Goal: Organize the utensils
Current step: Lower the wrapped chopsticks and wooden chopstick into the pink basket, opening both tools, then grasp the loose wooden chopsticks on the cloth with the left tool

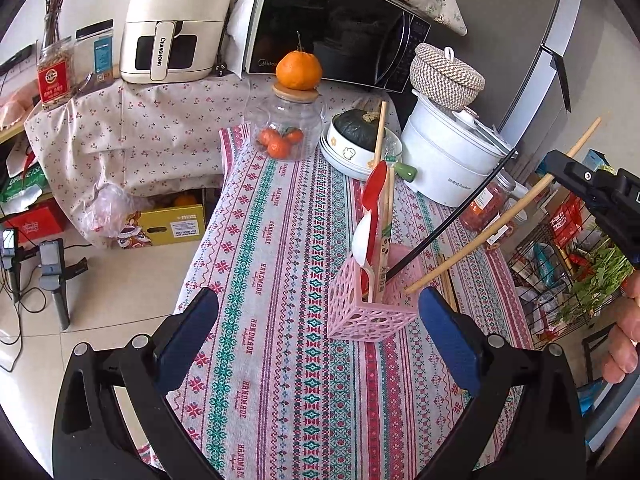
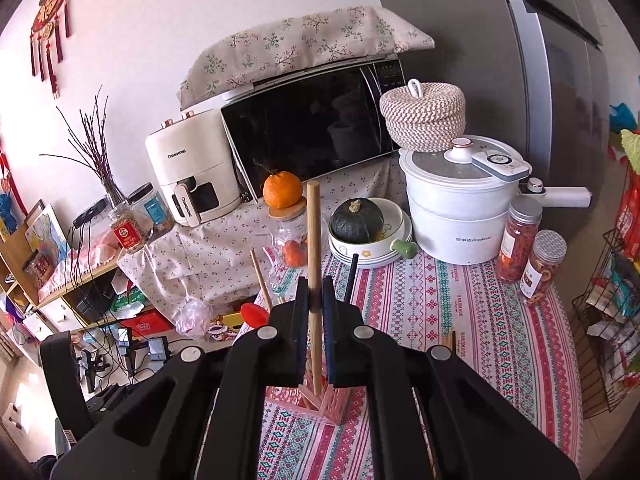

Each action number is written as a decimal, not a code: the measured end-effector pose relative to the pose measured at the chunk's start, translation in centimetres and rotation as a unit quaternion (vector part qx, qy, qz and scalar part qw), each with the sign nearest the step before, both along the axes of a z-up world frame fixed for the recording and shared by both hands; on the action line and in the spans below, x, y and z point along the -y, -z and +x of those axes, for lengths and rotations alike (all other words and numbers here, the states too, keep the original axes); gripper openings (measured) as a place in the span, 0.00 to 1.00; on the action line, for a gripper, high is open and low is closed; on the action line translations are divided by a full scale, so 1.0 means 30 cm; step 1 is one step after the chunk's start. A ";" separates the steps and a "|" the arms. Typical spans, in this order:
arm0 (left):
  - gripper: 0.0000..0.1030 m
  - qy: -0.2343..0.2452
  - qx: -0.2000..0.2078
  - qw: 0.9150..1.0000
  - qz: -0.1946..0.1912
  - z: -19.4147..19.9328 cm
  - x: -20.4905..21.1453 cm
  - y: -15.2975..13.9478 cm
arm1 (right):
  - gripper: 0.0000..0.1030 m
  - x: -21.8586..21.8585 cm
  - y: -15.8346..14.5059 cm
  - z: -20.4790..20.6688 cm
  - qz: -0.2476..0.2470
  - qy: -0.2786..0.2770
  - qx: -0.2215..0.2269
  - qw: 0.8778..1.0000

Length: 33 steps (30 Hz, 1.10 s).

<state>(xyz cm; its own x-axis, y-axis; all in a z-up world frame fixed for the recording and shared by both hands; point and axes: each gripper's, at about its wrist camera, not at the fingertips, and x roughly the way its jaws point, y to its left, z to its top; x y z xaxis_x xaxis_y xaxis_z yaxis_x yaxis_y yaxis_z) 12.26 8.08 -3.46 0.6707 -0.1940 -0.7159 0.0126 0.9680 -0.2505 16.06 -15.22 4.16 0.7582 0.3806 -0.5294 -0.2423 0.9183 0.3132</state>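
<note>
A pink lattice utensil holder (image 1: 370, 304) stands on the patterned tablecloth; it also shows in the right wrist view (image 2: 320, 400). It holds a red spoon (image 1: 376, 188), a white spoon (image 1: 362, 240), packaged chopsticks (image 1: 385, 240) and a black chopstick (image 1: 452, 216). My right gripper (image 2: 316, 312) is shut on a wooden chopstick (image 2: 314, 240), whose lower end rests in the holder; the same chopstick (image 1: 496, 220) slants up to the right gripper (image 1: 560, 168). My left gripper (image 1: 318, 312) is open and empty, just in front of the holder. More wooden chopsticks (image 1: 446, 280) lie on the cloth behind the holder.
A glass jar with tangerines (image 1: 286, 128), a bowl with a dark squash (image 1: 358, 140) and a white cooker (image 1: 448, 156) stand at the back. A microwave (image 1: 332, 28) and air fryer (image 1: 176, 24) are behind. Two jars (image 2: 532, 248) and a wire rack (image 2: 608, 320) are at the right.
</note>
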 end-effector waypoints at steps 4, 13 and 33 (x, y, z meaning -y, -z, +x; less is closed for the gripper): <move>0.93 0.002 -0.003 1.000 0.002 0.004 0.003 0.003 | 0.07 -0.045 0.075 0.041 -0.020 -0.009 -0.033 0.999; 0.93 0.014 0.000 1.000 0.006 0.002 0.023 -0.002 | 0.47 0.016 0.083 0.033 0.022 0.004 -0.039 0.999; 0.93 0.145 -0.038 0.984 0.098 -0.083 0.443 0.107 | 0.87 0.457 0.288 -0.104 -0.046 0.088 -0.139 0.985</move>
<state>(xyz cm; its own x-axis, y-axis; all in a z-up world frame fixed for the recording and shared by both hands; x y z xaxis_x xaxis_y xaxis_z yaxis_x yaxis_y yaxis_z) 9.77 -5.22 -6.67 0.5506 -0.2234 -0.8043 0.2843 0.9561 -0.0709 12.94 -28.92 -4.49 0.6298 0.1961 -0.7516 0.0069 0.9662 0.2579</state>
